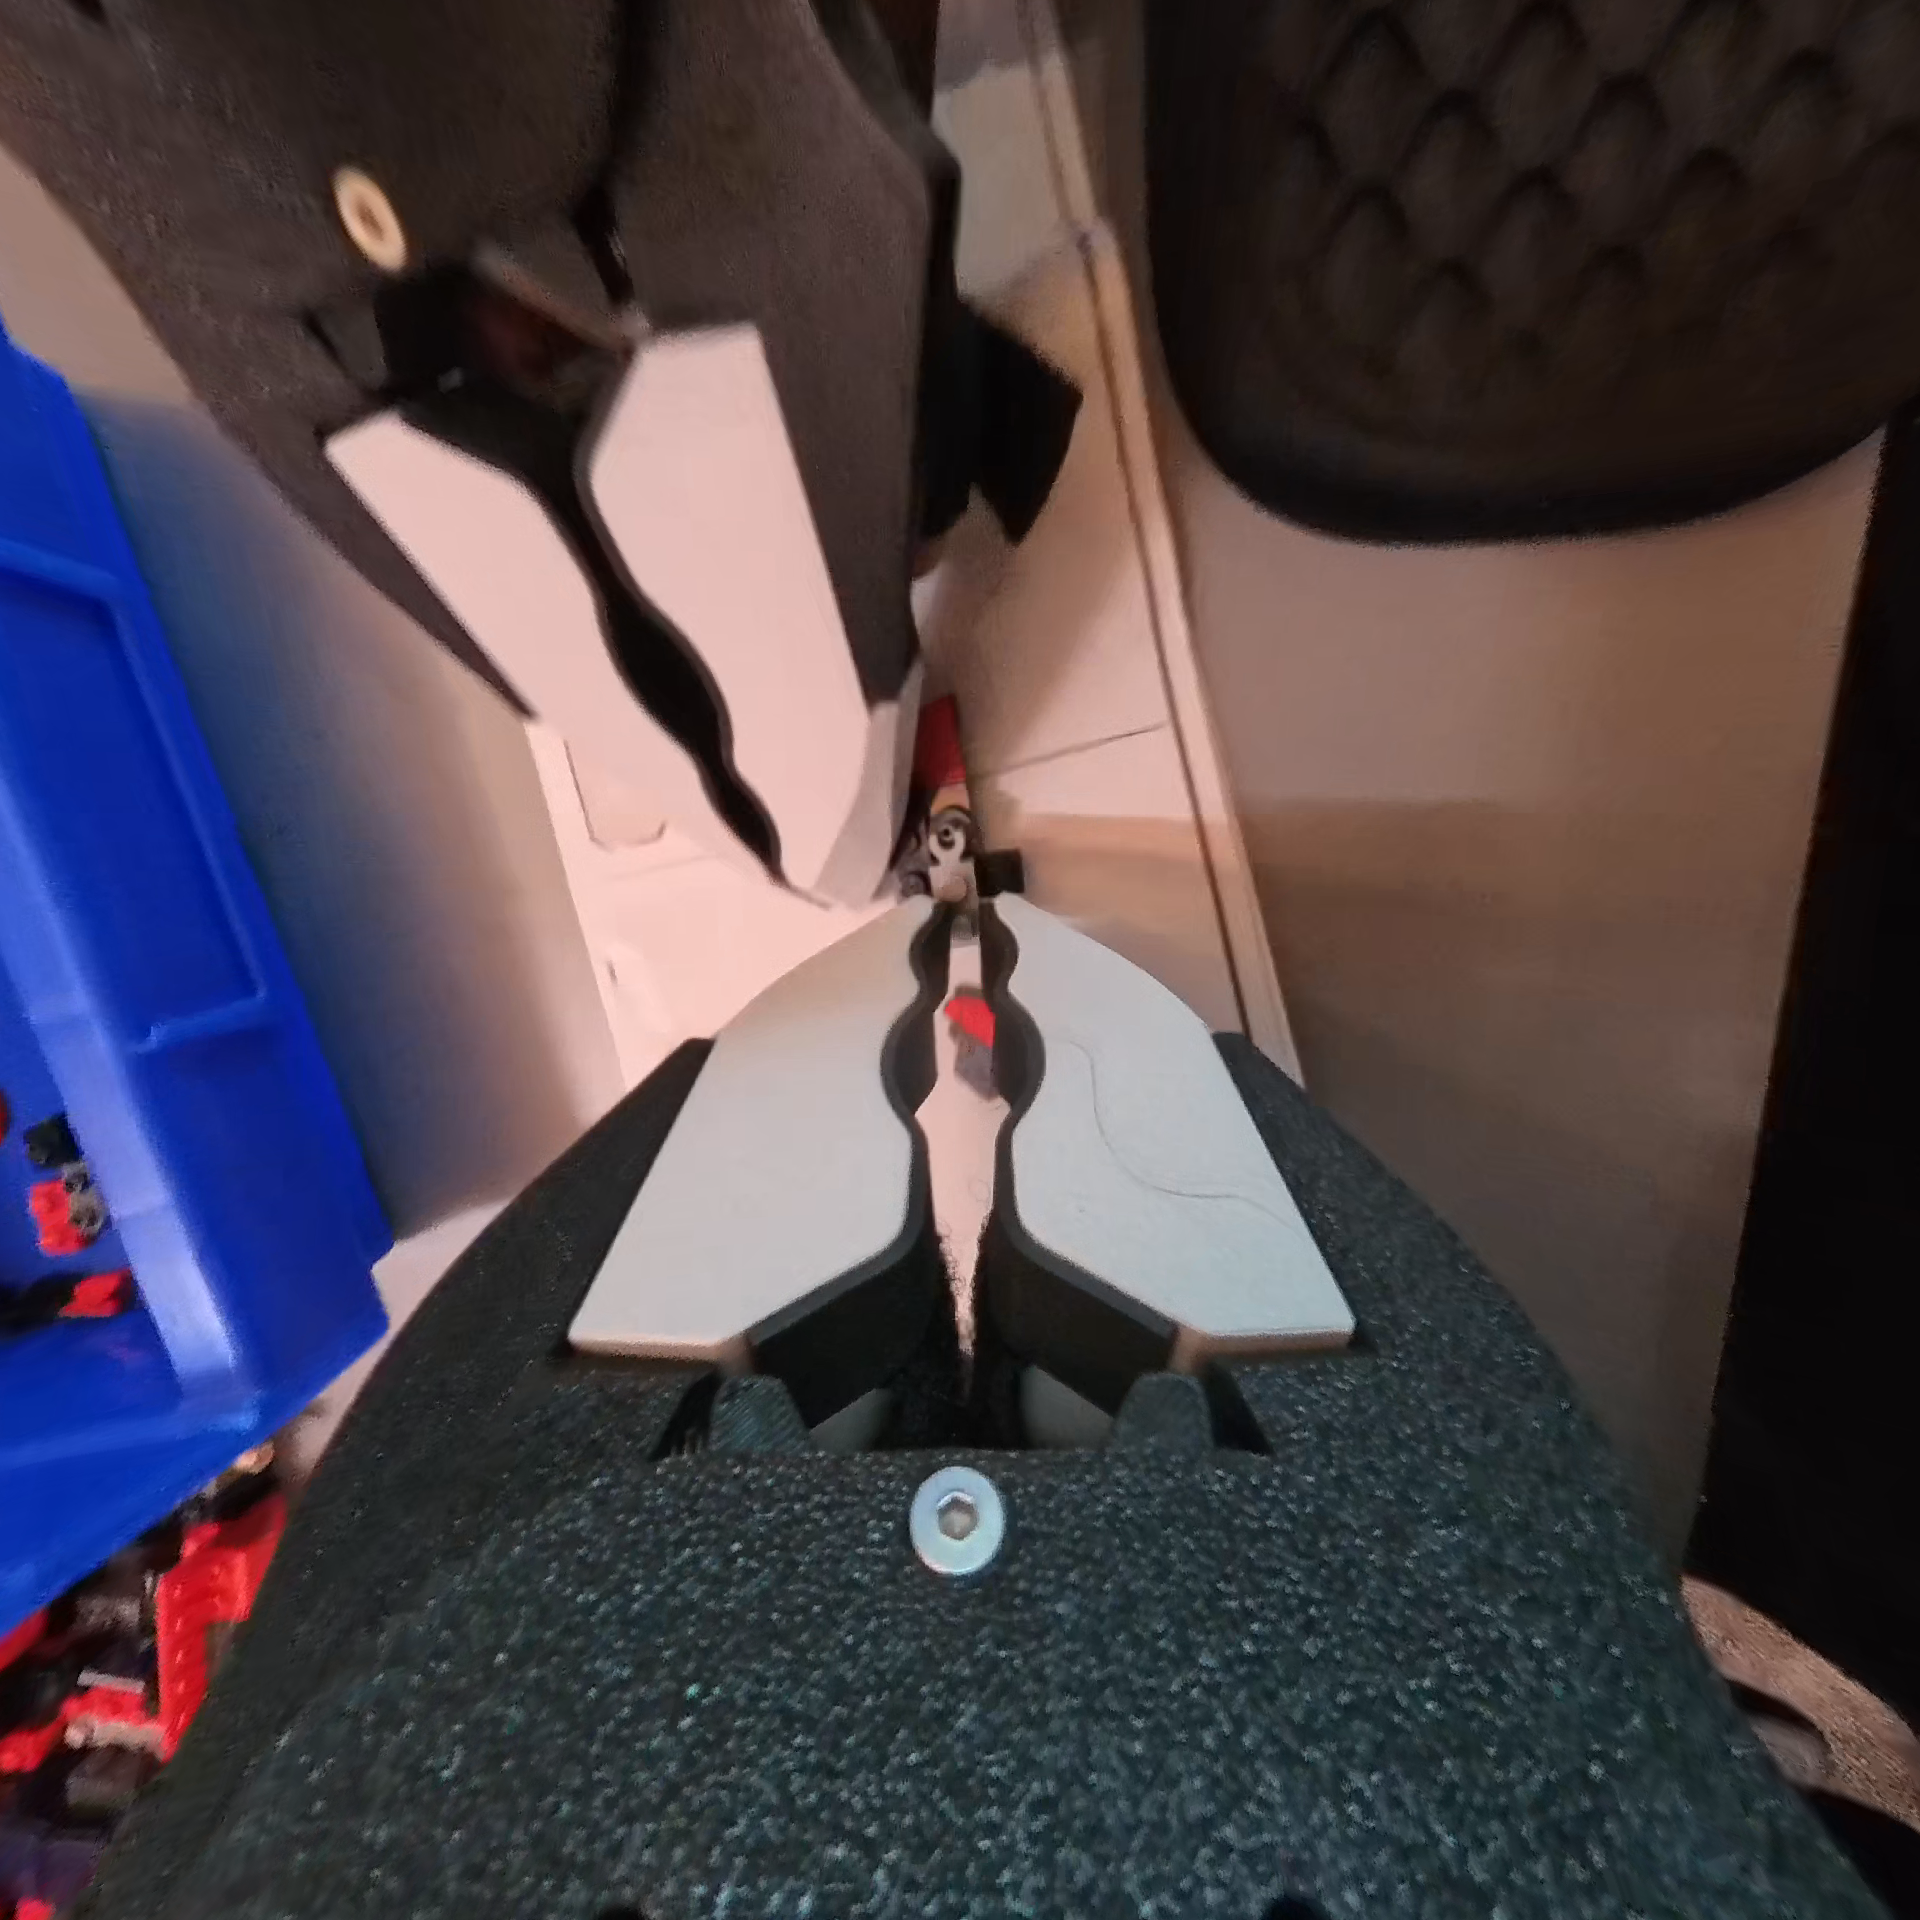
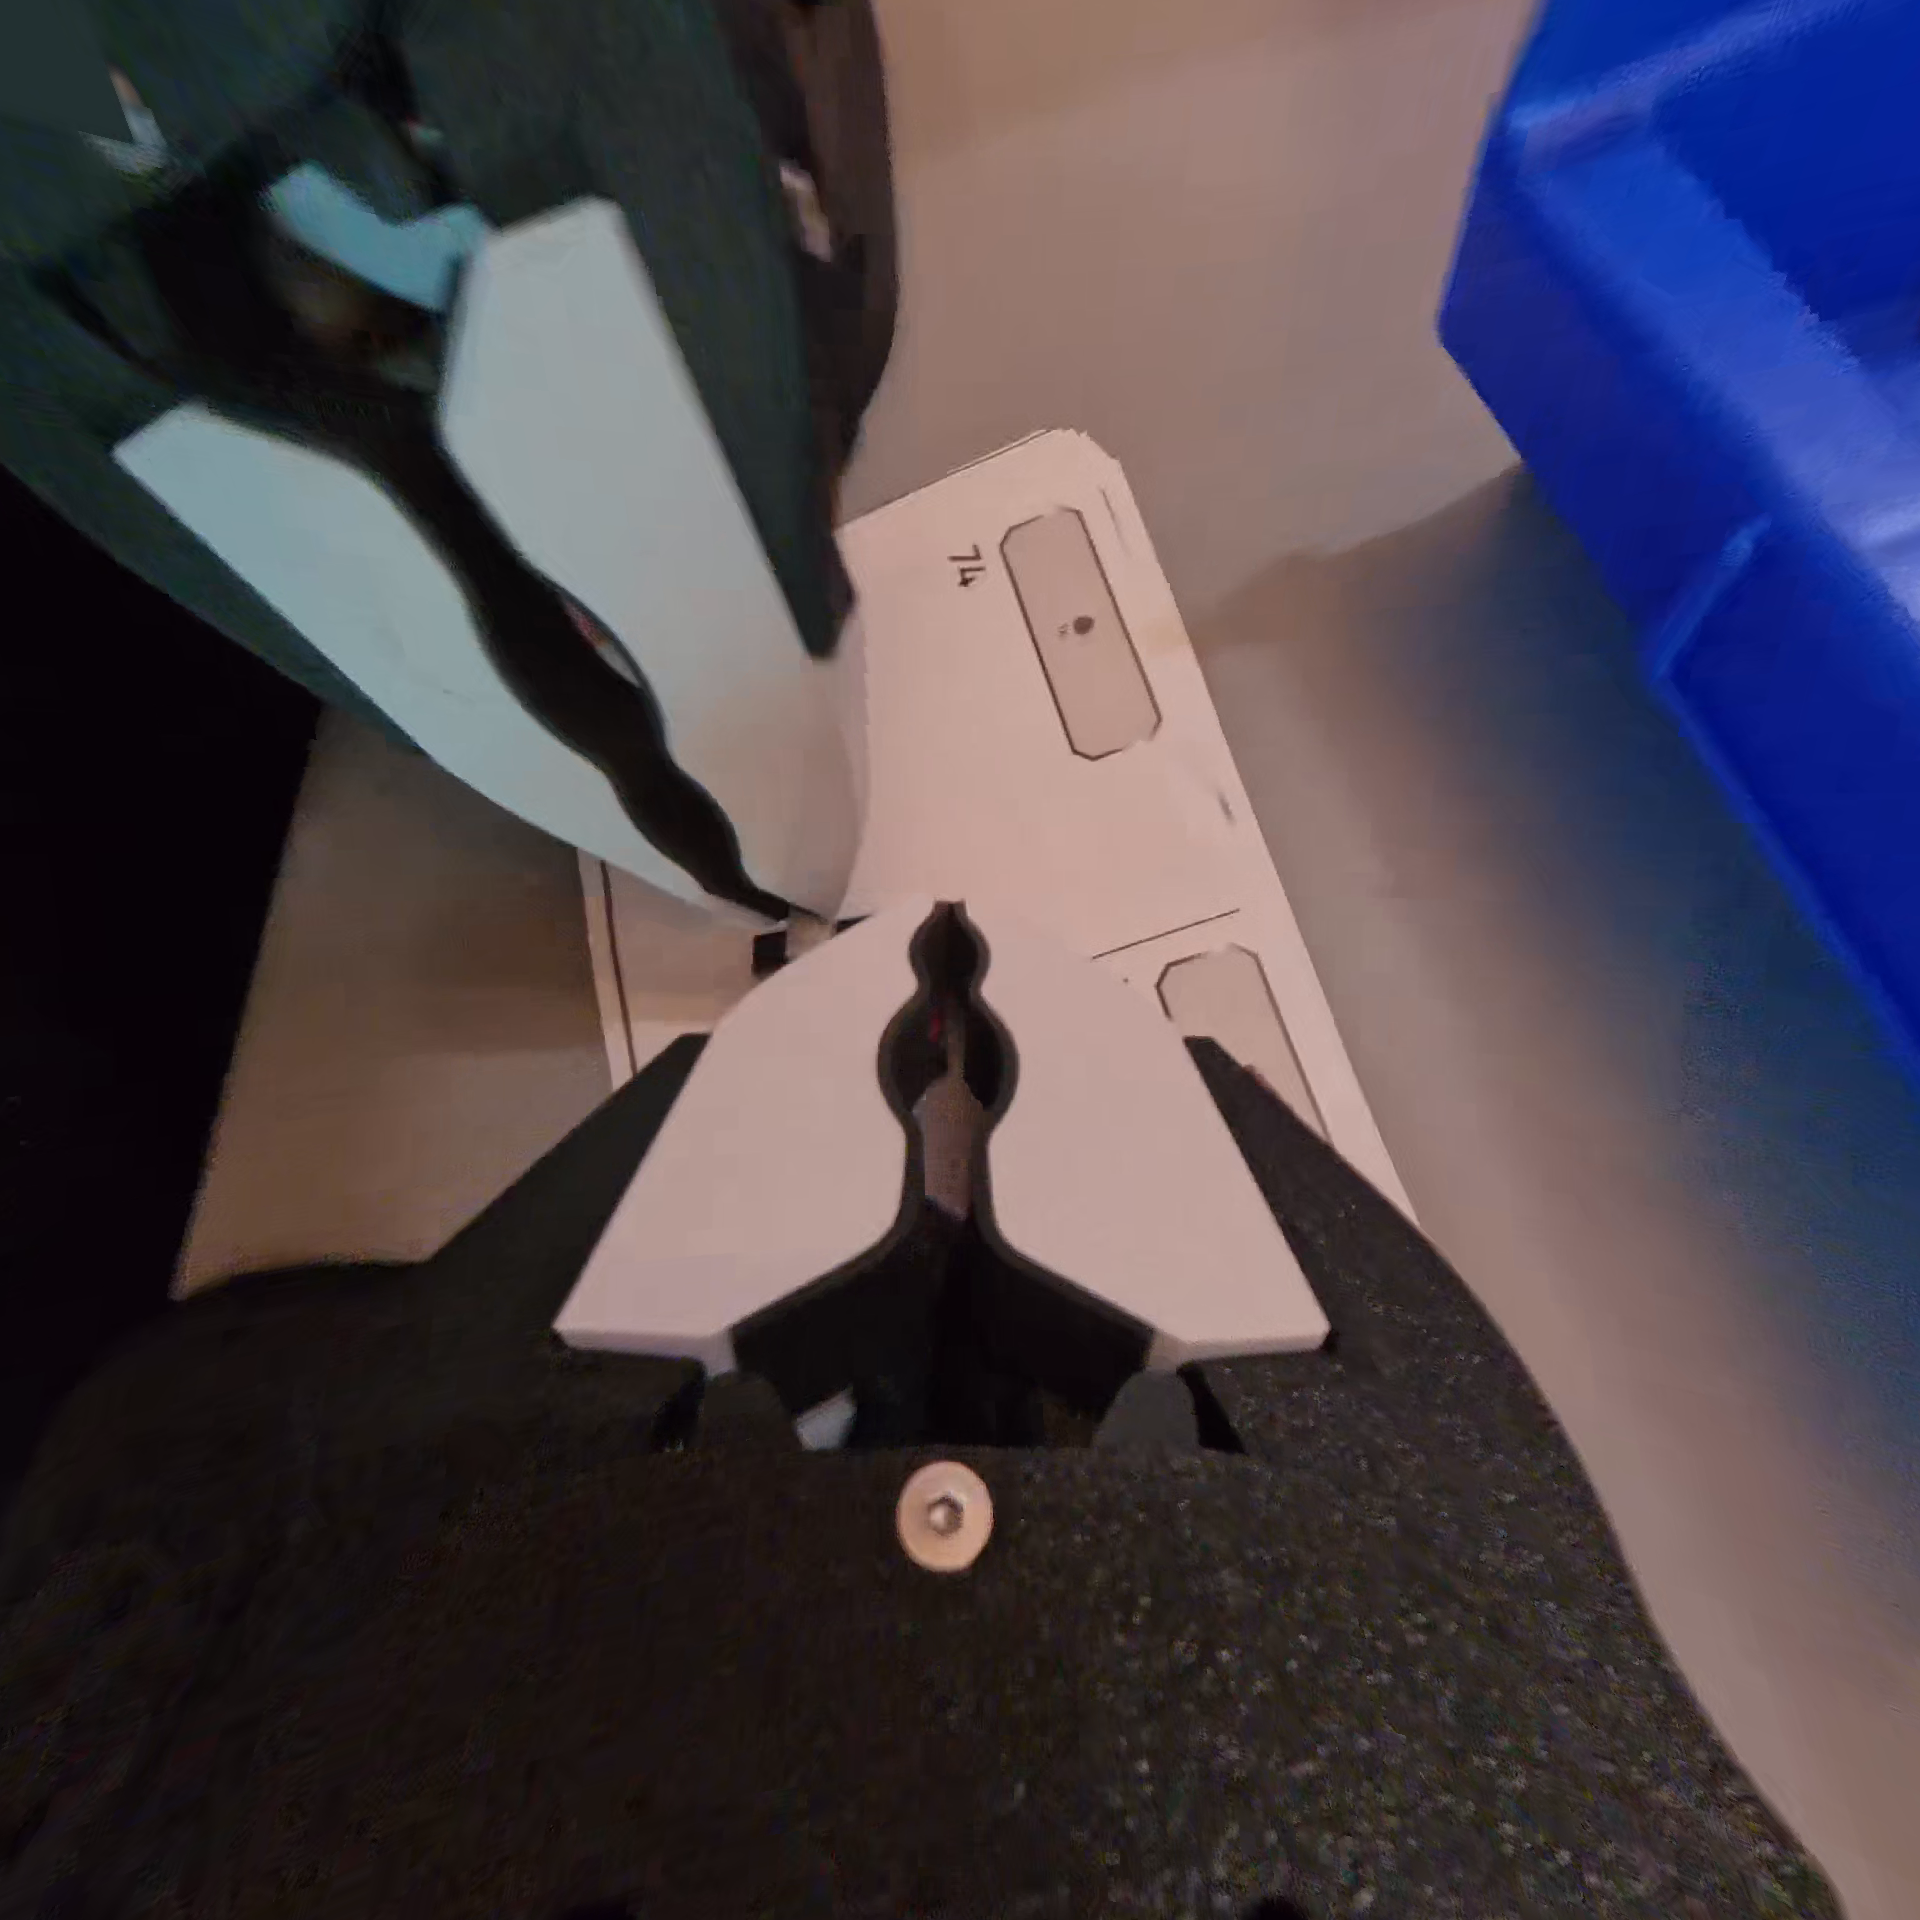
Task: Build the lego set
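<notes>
Fingers pinching nearly closed on both grippers: left gripper point(image 1: 961, 914) nipping small lego assembly point(image 1: 951, 831), right gripper point(image 2: 948, 914) meeting it tip-to-tip above instruction booklet point(image 2: 1039, 790), apparently pressing parts together.

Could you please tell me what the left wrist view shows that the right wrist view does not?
Only the left wrist view shows loose red and black lego pieces in the bin, and a small assembly at the fingertips. Only the right wrist view shows the open instruction booklet clearly. Both show the blue bin, the left gripper and the right gripper meeting tip to tip.
</notes>
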A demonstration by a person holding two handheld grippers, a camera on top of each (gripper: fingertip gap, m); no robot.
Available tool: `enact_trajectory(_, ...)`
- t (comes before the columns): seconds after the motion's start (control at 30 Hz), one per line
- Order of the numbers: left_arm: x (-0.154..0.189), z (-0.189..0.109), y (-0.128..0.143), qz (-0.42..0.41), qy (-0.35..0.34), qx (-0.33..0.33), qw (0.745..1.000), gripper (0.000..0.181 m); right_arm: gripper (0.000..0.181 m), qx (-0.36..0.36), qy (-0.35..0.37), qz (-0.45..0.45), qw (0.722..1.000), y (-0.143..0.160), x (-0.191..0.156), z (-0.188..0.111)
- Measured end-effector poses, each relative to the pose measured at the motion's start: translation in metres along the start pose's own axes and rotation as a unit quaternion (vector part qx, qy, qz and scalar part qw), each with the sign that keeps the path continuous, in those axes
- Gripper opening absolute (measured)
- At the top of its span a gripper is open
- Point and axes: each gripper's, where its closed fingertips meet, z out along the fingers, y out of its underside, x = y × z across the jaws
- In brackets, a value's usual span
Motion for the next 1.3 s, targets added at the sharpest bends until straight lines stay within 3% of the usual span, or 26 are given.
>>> enact_trajectory(0.1,-0.001,0.004,0.001,0.004,-0.005,-0.024,1.000,0.004,0.000,0.001,-0.006,0.000,1.000,0.001,-0.003,-0.001)
enact_trajectory(0.27,-0.003,0.000,0.002,-0.001,-0.010,-0.023,1.000,0.004,0.027,0.071,-0.059,0.058,0.994,-0.014,-0.005,-0.023)
enact_trajectory(0.4,-0.002,0.000,0.001,0.001,-0.011,-0.021,1.000,0.005,0.031,0.041,-0.056,0.004,0.998,-0.002,-0.015,-0.037)
enact_trajectory(0.5,-0.004,0.003,0.002,0.000,-0.017,-0.022,1.000,0.005,0.035,-0.006,0.002,-0.081,0.997,0.013,-0.016,-0.029)
enact_trajectory(0.6,-0.004,0.003,0.002,-0.007,-0.017,-0.014,1.000,0.009,0.028,-0.027,0.060,-0.137,0.988,0.016,-0.009,-0.020)
enact_trajectory(0.73,-0.003,-0.002,0.000,-0.015,-0.011,0.009,1.000,0.015,0.025,-0.027,0.057,-0.139,0.988,0.017,-0.010,-0.016)
enact_trajectory(0.97,-0.005,-0.018,-0.008,-0.039,0.020,0.109,0.993,0.000,0.025,-0.028,0.054,-0.141,0.988,0.016,-0.011,-0.014)
enact_trajectory(1.3,-0.002,-0.001,-0.009,-0.038,0.033,0.100,0.994,0.000,0.025,-0.023,0.049,-0.133,0.990,0.016,-0.011,-0.014)
